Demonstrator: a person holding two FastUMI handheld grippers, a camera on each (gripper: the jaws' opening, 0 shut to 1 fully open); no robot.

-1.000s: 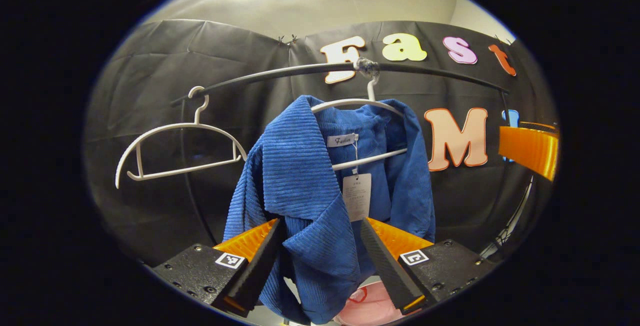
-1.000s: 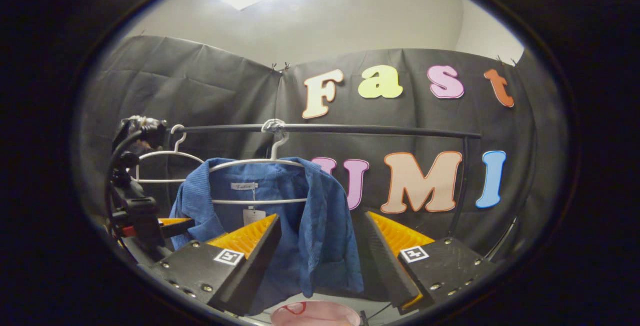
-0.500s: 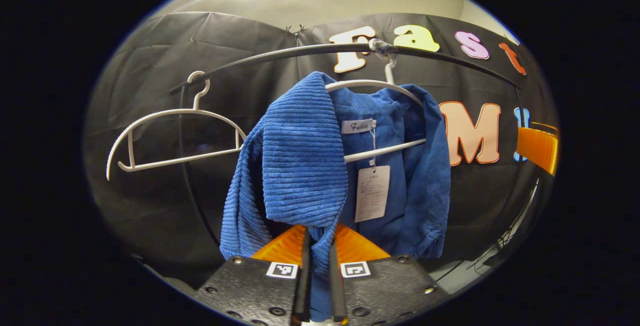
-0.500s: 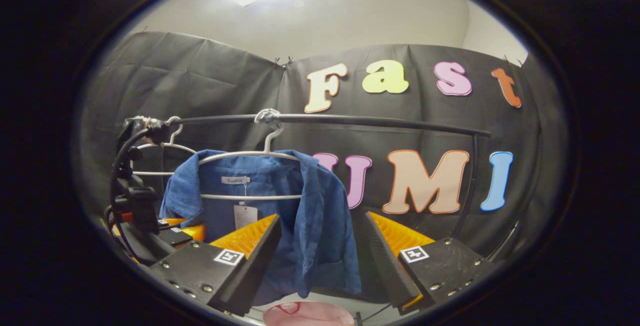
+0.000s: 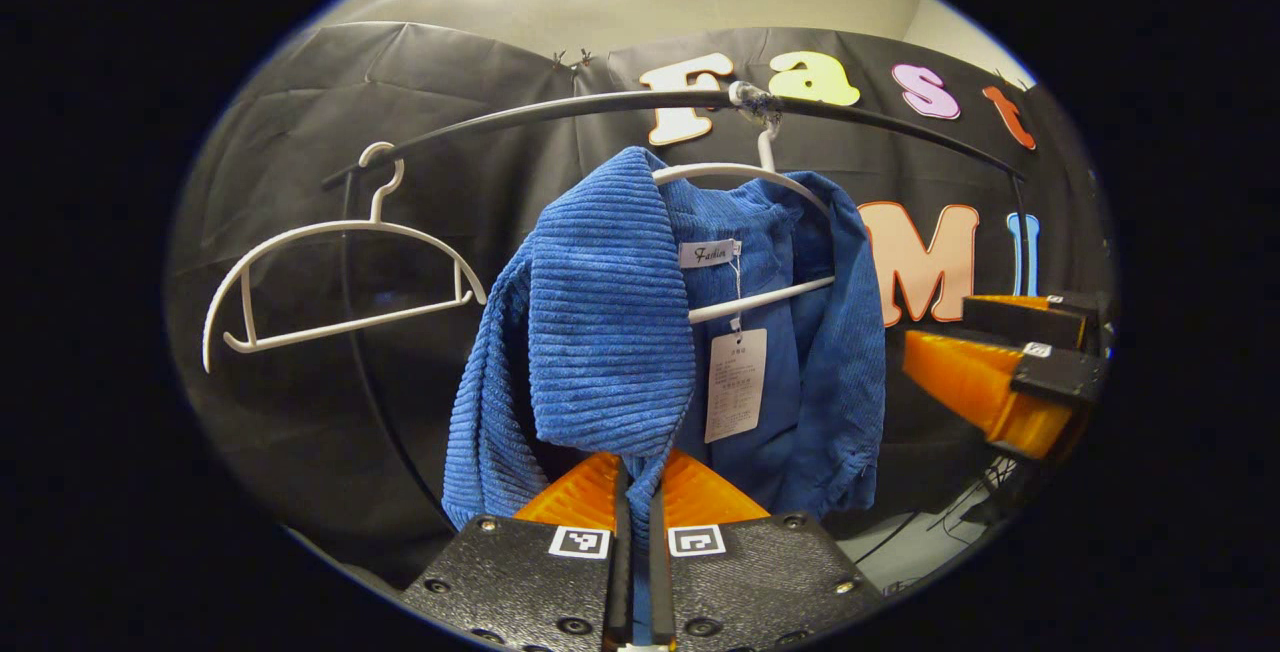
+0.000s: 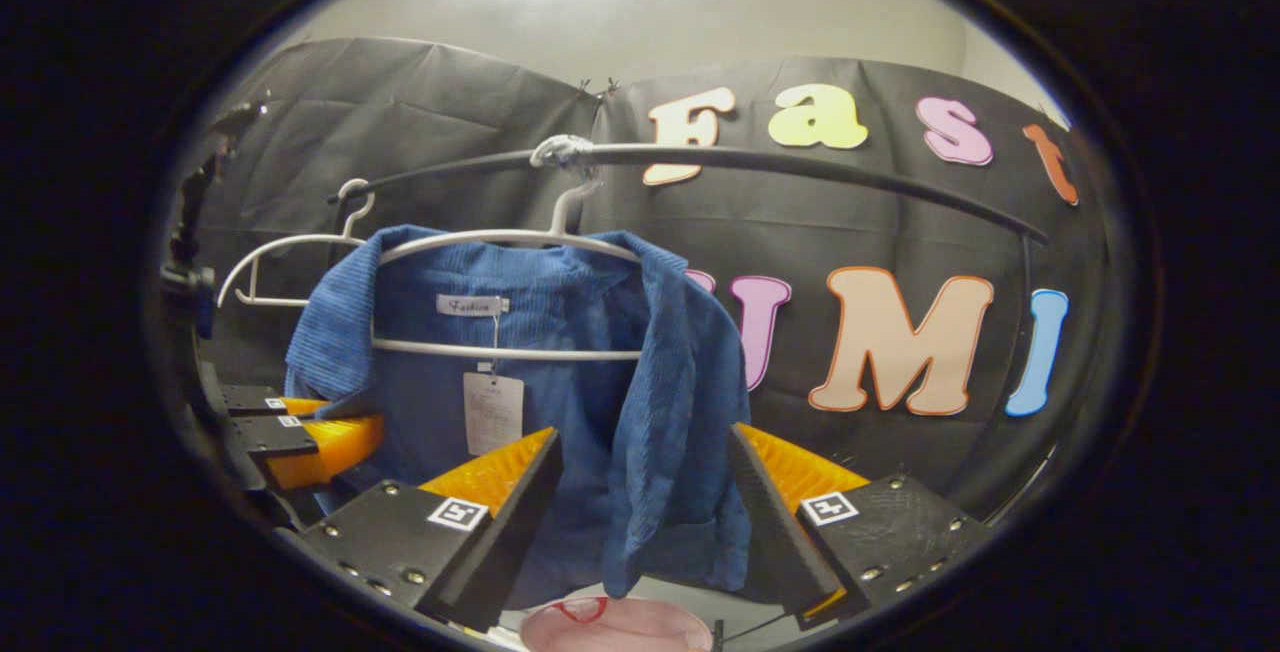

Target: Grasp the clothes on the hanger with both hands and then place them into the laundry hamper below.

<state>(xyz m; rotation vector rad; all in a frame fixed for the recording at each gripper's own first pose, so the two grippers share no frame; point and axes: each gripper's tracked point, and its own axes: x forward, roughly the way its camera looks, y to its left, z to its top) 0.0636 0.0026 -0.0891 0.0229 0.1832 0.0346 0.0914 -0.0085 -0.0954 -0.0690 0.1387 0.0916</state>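
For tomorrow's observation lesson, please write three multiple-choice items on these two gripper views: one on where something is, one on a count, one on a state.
1. Where does the blue shirt hang?
A. On a white hanger on the black rail
B. Inside the pink hamper
C. Over a chair back

2. How many white hangers are on the rail?
A. One
B. Two
C. Four

3. How do the two grippers stand?
A. Both open
B. Both shut
C. Left shut on the shirt, right open

Answers:
1 A: the shirt drapes over the hanger hooked on the rail, above the hamper.
2 B: an empty hanger hangs beside the one carrying the shirt.
3 C: the left gripper has its fingers closed on a fold of shirt, while the right gripper has its fingers spread either side of the shirt's front panel.
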